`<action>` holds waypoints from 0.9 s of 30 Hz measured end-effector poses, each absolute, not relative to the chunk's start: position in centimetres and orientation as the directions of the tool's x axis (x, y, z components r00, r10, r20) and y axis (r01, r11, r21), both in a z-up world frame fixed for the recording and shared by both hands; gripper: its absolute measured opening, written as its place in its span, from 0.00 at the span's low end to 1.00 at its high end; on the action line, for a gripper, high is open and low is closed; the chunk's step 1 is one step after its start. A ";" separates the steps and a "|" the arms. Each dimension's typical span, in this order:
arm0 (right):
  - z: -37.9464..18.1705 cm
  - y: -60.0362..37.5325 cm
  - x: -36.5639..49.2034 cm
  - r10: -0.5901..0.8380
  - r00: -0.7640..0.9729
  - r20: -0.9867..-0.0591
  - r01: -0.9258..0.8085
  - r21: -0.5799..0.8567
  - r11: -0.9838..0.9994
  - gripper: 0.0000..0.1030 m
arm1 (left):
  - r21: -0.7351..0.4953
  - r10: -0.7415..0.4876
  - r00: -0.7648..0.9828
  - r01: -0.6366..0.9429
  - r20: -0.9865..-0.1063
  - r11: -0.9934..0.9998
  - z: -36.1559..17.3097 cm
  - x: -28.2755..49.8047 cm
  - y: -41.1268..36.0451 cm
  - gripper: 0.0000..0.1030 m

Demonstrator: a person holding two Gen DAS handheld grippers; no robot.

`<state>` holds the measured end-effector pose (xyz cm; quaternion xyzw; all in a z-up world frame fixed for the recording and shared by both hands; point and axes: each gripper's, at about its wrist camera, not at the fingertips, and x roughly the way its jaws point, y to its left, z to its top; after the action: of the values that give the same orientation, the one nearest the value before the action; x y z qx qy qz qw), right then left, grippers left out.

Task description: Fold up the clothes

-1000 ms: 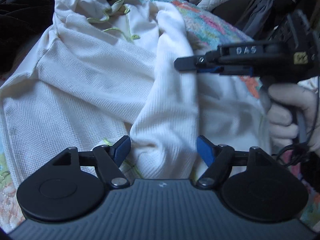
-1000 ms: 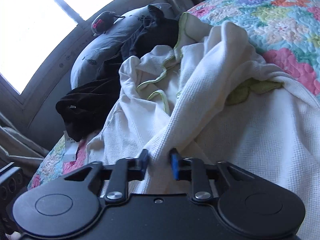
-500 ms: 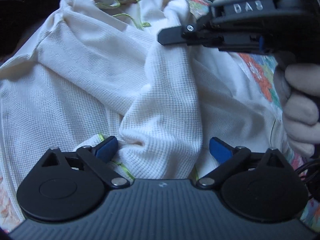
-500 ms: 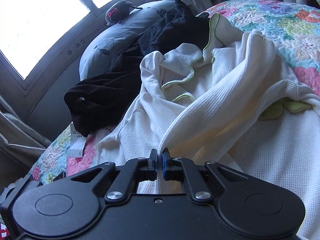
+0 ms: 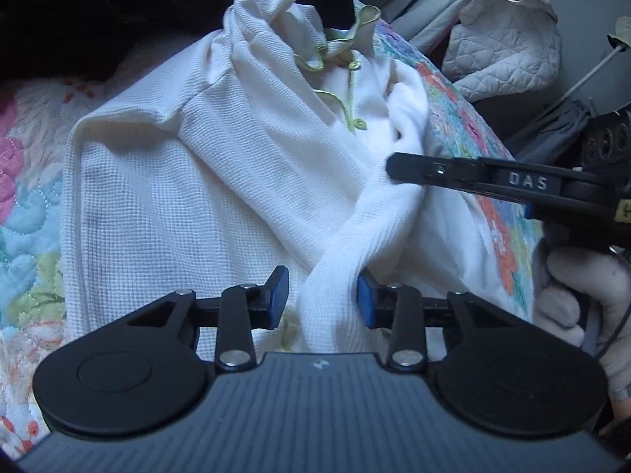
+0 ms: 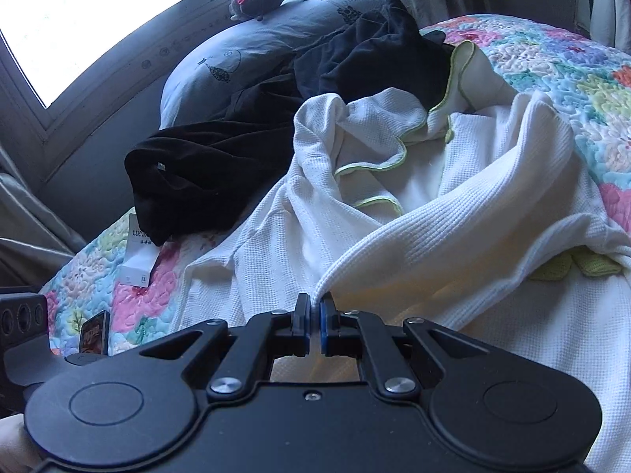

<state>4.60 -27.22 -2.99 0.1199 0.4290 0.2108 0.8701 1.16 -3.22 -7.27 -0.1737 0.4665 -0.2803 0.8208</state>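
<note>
White waffle-knit top (image 5: 221, 181) lies spread on the quilted floral bedspread (image 5: 27, 213) of the bed, collar with green trim (image 5: 339, 45) toward the far end. Black garment (image 6: 221, 157) is bunched beyond the collar, against a grey pillow (image 6: 252, 51); a small white box (image 6: 140, 252) lies on the quilt beside it.

Left hand-held gripper (image 5: 321, 301): jaws closing, a twisted sleeve (image 5: 366, 232) of the top between them. The right-side blue pad touches the fabric; the left-side pad stands clear, so not yet clamped.

Right hand-held gripper (image 6: 312, 321): clenched on a ridge of the same sleeve (image 6: 453, 216), fabric pinched between the blue pads and lifted off the body of the top. In the left wrist view, its tip (image 5: 398, 167) meets the sleeve further up, gloved hand (image 5: 579, 299) below it.
</note>
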 end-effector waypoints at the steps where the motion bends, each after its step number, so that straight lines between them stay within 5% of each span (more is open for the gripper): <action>1: -2.9 -27.0 4.9 0.481 0.536 -0.694 -0.271 0.397 0.877 0.07 | -0.547 -0.631 0.405 0.314 -0.662 0.776 -7.0 1.1 -3.4 0.53; 6: -2.9 -26.5 6.5 0.527 0.503 -0.684 -0.278 0.450 0.849 0.07 | -0.505 -0.605 0.388 0.335 -0.695 0.795 -7.7 1.1 -4.3 0.76; 8: -3.2 -26.6 7.1 0.552 0.488 -0.676 -0.264 0.488 0.832 0.07 | -0.474 -0.580 0.400 0.338 -0.710 0.813 -8.2 1.1 -4.3 0.69; 9: -3.5 -26.5 7.3 0.549 0.482 -0.683 -0.264 0.484 0.834 0.07 | -0.456 -0.567 0.405 0.341 -0.717 0.822 -8.3 1.1 -4.2 0.37; 10: -3.7 -26.2 7.6 0.541 0.477 -0.693 -0.267 0.472 0.840 0.07 | -0.461 -0.567 0.402 0.335 -0.719 0.822 -8.2 1.2 -3.9 0.15; 14: -4.8 -24.7 8.8 0.503 0.453 -0.736 -0.294 0.409 0.864 0.07 | -0.481 -0.565 0.462 0.297 -0.684 0.825 -7.5 2.0 -1.4 0.16; 18: -4.9 -23.6 9.3 0.507 0.454 -0.733 -0.320 0.397 0.860 0.20 | -0.307 -0.376 0.563 0.216 -0.736 0.927 -8.2 2.6 -0.4 0.15; 27: -3.4 -24.0 8.3 0.501 0.537 -0.679 -0.354 0.358 0.864 0.20 | -0.264 -0.300 0.574 0.148 -0.762 0.953 -8.4 3.3 0.9 0.16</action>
<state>8.27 -24.00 -3.44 0.0886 0.4141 0.2453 0.8721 3.26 0.93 -8.43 -0.0855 0.4438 -0.1269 0.8830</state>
